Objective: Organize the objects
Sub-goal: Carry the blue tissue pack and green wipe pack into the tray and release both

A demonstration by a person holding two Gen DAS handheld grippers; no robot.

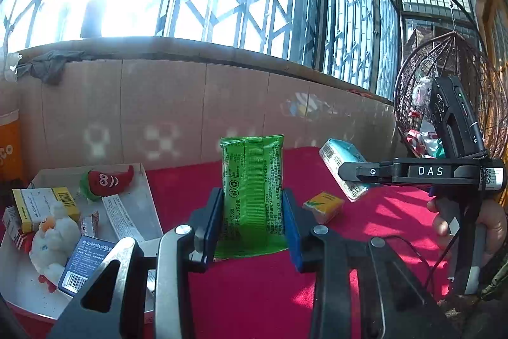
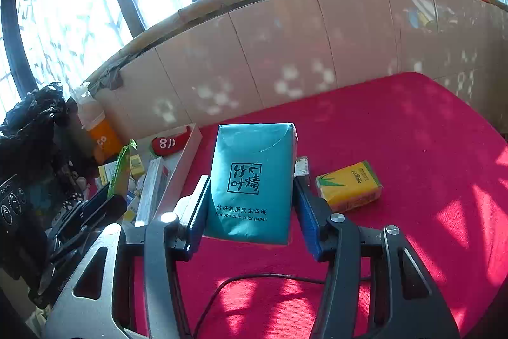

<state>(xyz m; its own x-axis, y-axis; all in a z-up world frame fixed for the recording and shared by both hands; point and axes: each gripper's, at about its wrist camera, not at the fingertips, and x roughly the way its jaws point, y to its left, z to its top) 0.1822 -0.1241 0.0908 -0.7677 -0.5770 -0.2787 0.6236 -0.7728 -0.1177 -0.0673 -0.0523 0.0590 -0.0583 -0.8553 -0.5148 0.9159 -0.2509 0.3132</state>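
Observation:
My left gripper (image 1: 252,221) is shut on a green snack packet (image 1: 250,180), held upright above the red cloth; the packet also shows edge-on in the right wrist view (image 2: 122,167). My right gripper (image 2: 250,212) is shut on a teal tissue pack (image 2: 254,177), lifted off the cloth; in the left wrist view the pack (image 1: 339,154) sits in that gripper (image 1: 352,173) at the right. A yellow tissue pack (image 2: 349,185) lies on the red cloth (image 2: 412,148), also seen in the left wrist view (image 1: 324,205).
A white tray (image 1: 144,180) at the left holds a red chilli plush (image 1: 104,180), a white plush (image 1: 54,237), and several boxes. A tiled wall (image 1: 190,104) backs the table. A hanging wicker chair (image 1: 457,78) stands at the right. A black bag (image 2: 28,129) sits far left.

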